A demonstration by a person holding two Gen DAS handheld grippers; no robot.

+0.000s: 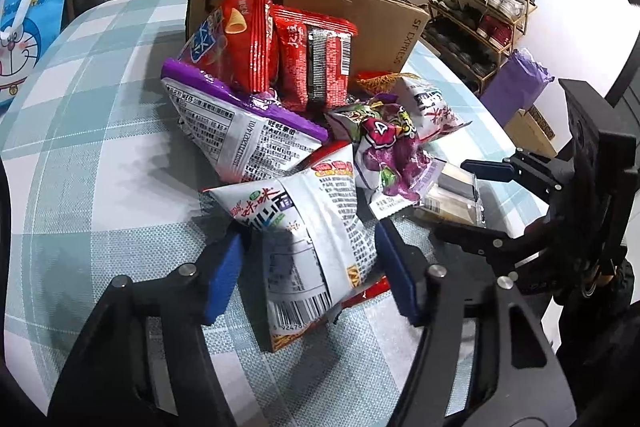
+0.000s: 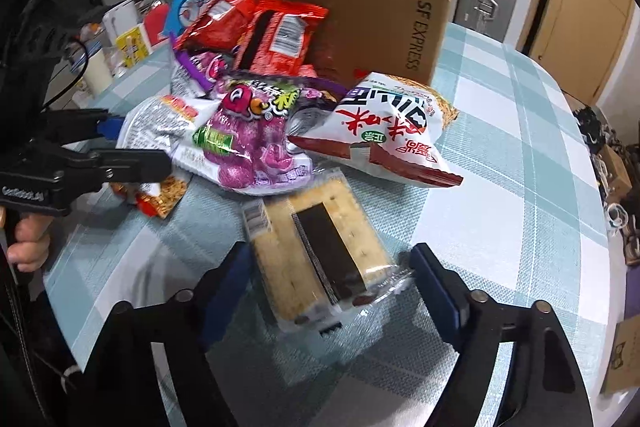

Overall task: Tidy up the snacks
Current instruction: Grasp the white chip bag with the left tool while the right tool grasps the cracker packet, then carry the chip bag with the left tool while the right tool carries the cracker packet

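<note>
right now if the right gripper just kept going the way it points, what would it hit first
The clear-wrapped cake pack: it already lies between the right gripper's blue pads, pointing away along the line. Beyond it comes the purple snack bag, though depth there is hard to judge.

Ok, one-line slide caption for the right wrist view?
Right gripper straddling a clear-wrapped cake pack beside spilled snack bags.

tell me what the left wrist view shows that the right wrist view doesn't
Only the left wrist view shows the shoe rack by the wall. Only the right wrist view shows the person's hand gripping the left tool's handle. Both show the cardboard box, the purple grape-candy bag and the clear-wrapped cake lying between the right tongs.
</note>
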